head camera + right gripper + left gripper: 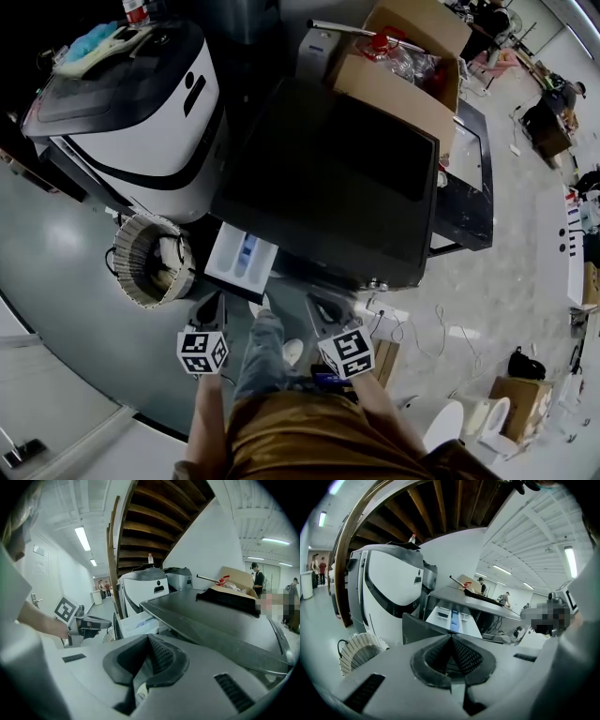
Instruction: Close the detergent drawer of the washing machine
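The dark grey washing machine (337,178) has its white detergent drawer (241,262) pulled out at the front left corner, a blue insert showing inside. My left gripper (212,305) hovers just short of the drawer's front panel, jaws shut and empty. In the left gripper view the drawer (452,619) lies straight ahead beyond the shut gripper (451,639). My right gripper (325,306) sits below the machine's front edge, right of the drawer, also shut and empty. The right gripper view shows the drawer (138,623) ahead of the shut gripper (149,639), with the left gripper (93,623) at left.
A white and black top-loading machine (141,103) stands left of the washer. A round woven basket (150,258) lies on the floor beside the drawer. An open cardboard box (403,66) rests at the washer's back. The person's leg and shoe (292,352) are below.
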`<state>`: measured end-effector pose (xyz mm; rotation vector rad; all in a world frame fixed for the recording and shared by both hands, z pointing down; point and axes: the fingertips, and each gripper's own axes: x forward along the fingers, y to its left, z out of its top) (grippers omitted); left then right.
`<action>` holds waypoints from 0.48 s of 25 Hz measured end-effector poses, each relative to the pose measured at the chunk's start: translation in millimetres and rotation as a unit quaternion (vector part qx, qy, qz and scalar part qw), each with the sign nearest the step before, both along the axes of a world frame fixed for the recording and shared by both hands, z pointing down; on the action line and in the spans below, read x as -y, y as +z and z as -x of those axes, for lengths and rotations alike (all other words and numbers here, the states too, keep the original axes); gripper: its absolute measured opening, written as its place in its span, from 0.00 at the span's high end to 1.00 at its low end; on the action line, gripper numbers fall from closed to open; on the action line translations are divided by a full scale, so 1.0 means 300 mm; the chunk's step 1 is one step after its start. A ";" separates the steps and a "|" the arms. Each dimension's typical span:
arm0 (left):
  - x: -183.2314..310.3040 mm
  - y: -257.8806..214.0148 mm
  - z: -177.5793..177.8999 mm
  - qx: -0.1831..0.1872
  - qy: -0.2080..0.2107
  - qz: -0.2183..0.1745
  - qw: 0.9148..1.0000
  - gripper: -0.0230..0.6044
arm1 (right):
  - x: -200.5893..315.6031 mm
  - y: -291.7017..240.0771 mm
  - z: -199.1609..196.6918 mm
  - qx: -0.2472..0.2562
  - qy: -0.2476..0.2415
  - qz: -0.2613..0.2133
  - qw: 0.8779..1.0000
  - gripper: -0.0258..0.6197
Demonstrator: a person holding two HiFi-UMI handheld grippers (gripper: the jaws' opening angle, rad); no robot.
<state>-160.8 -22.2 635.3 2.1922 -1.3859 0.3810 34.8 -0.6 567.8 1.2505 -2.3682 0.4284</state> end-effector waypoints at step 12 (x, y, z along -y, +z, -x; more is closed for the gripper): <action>0.013 0.003 0.004 0.009 0.011 -0.002 1.000 0.92 | 0.004 0.008 0.005 -0.004 -0.008 0.003 1.000 0.94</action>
